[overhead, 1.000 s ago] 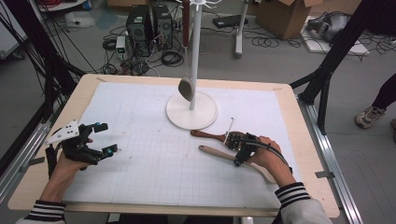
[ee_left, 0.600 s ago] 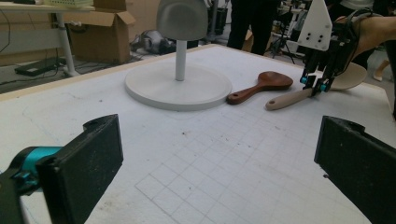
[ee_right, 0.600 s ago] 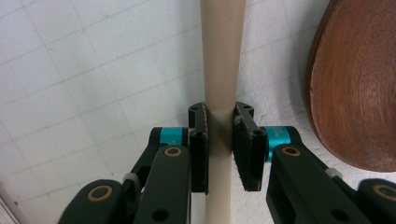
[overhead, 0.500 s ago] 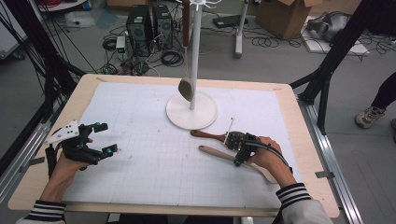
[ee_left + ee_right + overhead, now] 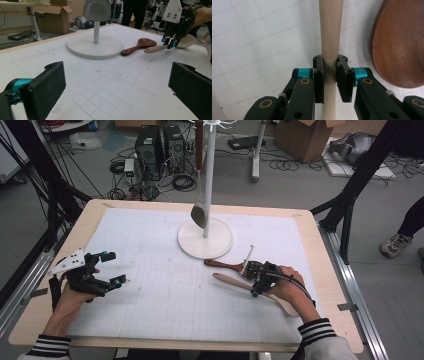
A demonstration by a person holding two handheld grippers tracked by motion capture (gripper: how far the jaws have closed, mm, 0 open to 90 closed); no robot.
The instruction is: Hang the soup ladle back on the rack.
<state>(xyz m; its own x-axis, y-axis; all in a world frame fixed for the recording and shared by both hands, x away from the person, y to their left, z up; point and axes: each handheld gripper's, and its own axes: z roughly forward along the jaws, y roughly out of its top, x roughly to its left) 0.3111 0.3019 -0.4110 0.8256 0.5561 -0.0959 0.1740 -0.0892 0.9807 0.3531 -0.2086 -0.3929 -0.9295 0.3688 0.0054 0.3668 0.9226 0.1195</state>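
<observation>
A pale wooden spoon (image 5: 235, 282) lies on the white gridded mat (image 5: 160, 270) at the right. My right gripper (image 5: 256, 290) points down and is shut on its handle (image 5: 330, 45); the pads pinch it from both sides. The left gripper view shows that spoon (image 5: 155, 48) too, under the right gripper (image 5: 170, 45). A dark brown wooden spoon (image 5: 222, 265) (image 5: 136, 46) lies just beyond it, its bowl (image 5: 398, 47) beside the pale handle. My left gripper (image 5: 111, 268) rests at the mat's left, its jaws wide open with nothing between them (image 5: 117, 92).
A white stand (image 5: 205, 238) with a round base and upright pole stands at the mat's far middle; a grey spoon (image 5: 199, 214) hangs from it. The wooden table edge (image 5: 330, 270) frames the mat. Cables, computer boxes and cartons lie on the floor behind.
</observation>
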